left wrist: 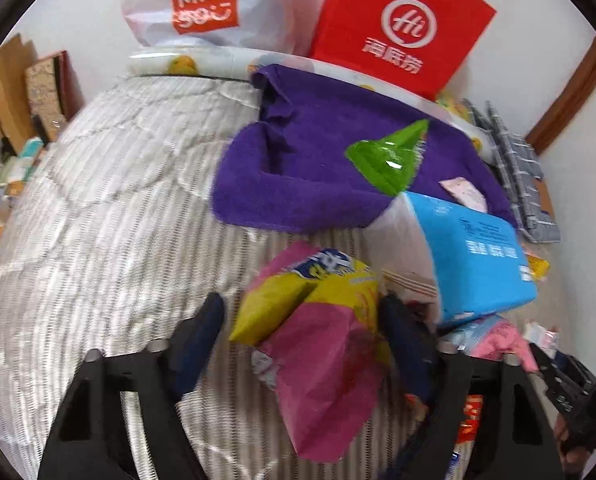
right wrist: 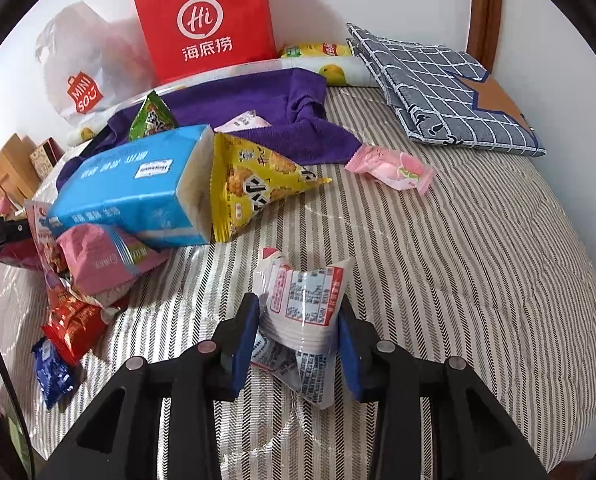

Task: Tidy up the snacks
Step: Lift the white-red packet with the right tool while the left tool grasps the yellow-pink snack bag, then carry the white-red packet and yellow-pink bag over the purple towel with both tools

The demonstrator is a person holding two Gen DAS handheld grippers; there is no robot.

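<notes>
- My right gripper (right wrist: 298, 336) pinches a clear white snack packet (right wrist: 303, 300) with red and blue print, held over the striped bed (right wrist: 477, 260).
- My left gripper (left wrist: 301, 340) stands spread around a pink and yellow snack bag (left wrist: 321, 344); I can't tell whether the pads touch it.
- The blue tissue pack (right wrist: 138, 188) is my landmark: the yellow triangular snack (right wrist: 254, 188) touches its open end, and the purple towel (right wrist: 258, 108) lies behind it.
</notes>
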